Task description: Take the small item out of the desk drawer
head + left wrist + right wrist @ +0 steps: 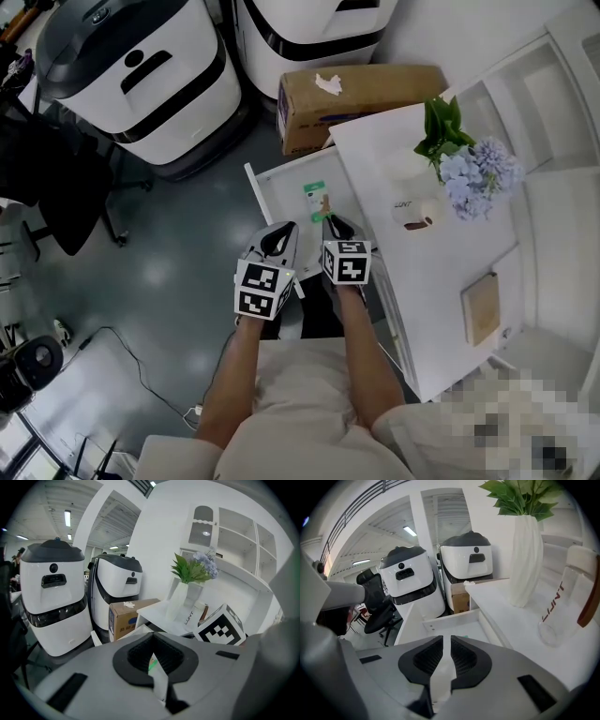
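Note:
The desk drawer (272, 192) stands pulled out to the left of the white desk (412, 291). A small green-and-beige item (317, 199) lies on its floor. Both grippers hover over the drawer's near end. My left gripper (281, 229) has its tips together, shut with nothing held; through the hollow of its pads in the left gripper view (152, 637) a bit of the green item (151, 663) shows. My right gripper (331, 222) points down into the drawer (454, 620), just short of the item. Its jaws (446, 640) stand a narrow slit apart with nothing between them.
On the desk stand a white vase of flowers (464, 164), a clear cup (414, 214) and a wooden block (481, 307). A cardboard box (361, 94) sits beyond the drawer. Two white machines (141, 66) and a black chair (61, 192) stand on the grey floor at left.

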The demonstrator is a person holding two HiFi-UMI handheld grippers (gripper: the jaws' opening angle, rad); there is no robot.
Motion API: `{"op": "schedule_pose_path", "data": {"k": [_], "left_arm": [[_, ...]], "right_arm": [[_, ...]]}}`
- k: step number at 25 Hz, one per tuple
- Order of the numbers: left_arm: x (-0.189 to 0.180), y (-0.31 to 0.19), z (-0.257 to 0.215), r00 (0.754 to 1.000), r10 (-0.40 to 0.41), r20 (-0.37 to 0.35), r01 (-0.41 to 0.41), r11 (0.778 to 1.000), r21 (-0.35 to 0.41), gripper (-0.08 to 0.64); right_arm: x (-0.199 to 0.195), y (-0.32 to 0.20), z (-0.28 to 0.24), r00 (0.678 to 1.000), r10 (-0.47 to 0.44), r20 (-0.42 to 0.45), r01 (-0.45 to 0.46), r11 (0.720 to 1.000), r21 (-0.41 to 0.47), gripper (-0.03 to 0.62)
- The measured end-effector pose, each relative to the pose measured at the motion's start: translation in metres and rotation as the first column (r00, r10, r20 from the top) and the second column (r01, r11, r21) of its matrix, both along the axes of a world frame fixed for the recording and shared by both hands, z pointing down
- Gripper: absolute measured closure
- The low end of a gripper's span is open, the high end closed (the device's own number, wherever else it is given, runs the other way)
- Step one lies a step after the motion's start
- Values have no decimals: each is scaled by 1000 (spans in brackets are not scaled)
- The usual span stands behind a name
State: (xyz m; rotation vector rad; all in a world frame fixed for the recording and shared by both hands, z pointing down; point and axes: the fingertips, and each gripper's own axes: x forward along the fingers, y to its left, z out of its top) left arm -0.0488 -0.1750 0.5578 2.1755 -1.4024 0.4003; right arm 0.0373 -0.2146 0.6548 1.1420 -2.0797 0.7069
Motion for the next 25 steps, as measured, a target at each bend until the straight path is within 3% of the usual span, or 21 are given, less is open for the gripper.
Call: {"op": "schedule_pose_path", "data": {"k": [25], "left_arm": [[23, -29, 12, 1000, -25, 4, 25, 1000, -17, 543]], "right_arm": [[-1, -40, 104, 994, -94, -51, 88, 991, -101, 342]]}}
